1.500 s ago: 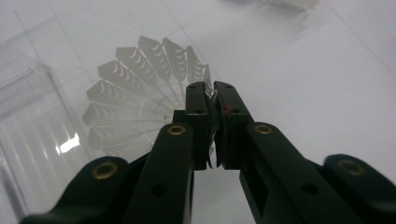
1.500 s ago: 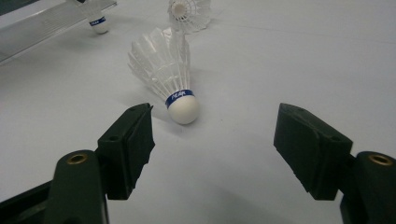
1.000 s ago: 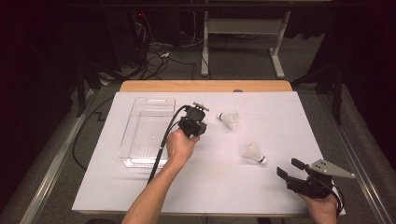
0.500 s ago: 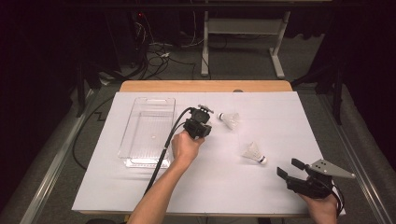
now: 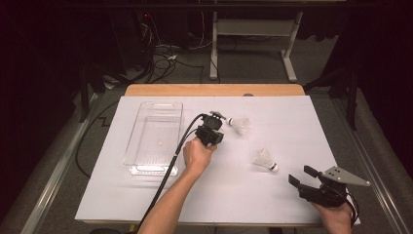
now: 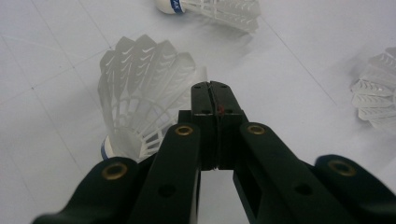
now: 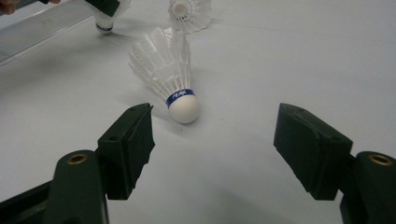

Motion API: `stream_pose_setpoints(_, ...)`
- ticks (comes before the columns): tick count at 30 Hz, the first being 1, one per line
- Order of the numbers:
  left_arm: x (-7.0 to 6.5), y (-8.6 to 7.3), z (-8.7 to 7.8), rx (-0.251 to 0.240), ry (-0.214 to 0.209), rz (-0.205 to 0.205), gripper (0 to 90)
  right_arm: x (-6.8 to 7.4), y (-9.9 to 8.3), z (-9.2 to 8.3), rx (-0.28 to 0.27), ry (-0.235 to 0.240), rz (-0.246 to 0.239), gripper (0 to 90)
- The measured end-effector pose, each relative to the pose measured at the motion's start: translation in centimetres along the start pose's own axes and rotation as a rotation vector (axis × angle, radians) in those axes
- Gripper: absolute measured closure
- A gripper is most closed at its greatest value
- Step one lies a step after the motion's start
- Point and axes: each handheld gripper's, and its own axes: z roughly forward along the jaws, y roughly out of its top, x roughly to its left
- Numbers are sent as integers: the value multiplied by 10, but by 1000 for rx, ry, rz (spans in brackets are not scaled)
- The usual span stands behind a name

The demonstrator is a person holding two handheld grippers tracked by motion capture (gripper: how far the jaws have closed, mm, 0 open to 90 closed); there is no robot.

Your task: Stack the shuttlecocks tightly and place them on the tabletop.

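Three white feather shuttlecocks with blue-banded corks lie on the white table cover. My left gripper (image 5: 216, 122) (image 6: 215, 91) is shut, its pads pinching the edge of the nearest shuttlecock's (image 6: 140, 102) feather skirt. A second shuttlecock (image 5: 238, 125) (image 6: 210, 7) lies just beyond it. The third shuttlecock (image 5: 265, 159) (image 7: 170, 70) lies in front of my right gripper (image 5: 302, 175) (image 7: 219, 135), cork toward it. That gripper stands open near the table's front right corner with nothing between its jaws.
A clear plastic tray (image 5: 160, 104) stands left of the left hand, with nothing in it. The left gripper's cable (image 5: 168, 168) trails along the forearm. The table's wooden far edge (image 5: 214, 89) borders a dark floor with cables and desk legs.
The left hand and its gripper have shifted slightly to the right, toward the far shuttlecock. The right gripper has stayed put.
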Motion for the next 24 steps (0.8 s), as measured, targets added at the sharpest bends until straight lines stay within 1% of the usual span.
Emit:
stream_pose_setpoints(5, -4, -1, 5, 12, 8, 11, 895, 0, 0, 0, -1, 0, -2, 289)
stream_pose_setpoints(7, -4, -1, 9, 19, 3, 3, 895, 0, 0, 0, 0, 0, -1, 289)
stream_pose_setpoints(11, -7, -1, 14, 26, 11, 13, 895, 0, 0, 0, -1, 0, -1, 289)
stream_pose_setpoints(15, -7, 0, 16, 24, 10, 6, 895, 0, 0, 0, -1, 3, -4, 289)
stream_pose_setpoints(21, -10, 2, 23, 29, 44, 17, 895, 0, 0, 0, 0, 2, -2, 289)
stream_pose_setpoints(22, -10, 2, 25, 31, 52, 31, 895, 0, 0, 0, 0, 2, -2, 289)
stream_pose_setpoints(24, -12, 3, 26, 39, 62, 30, 895, 0, 0, 0, 0, 2, -1, 289)
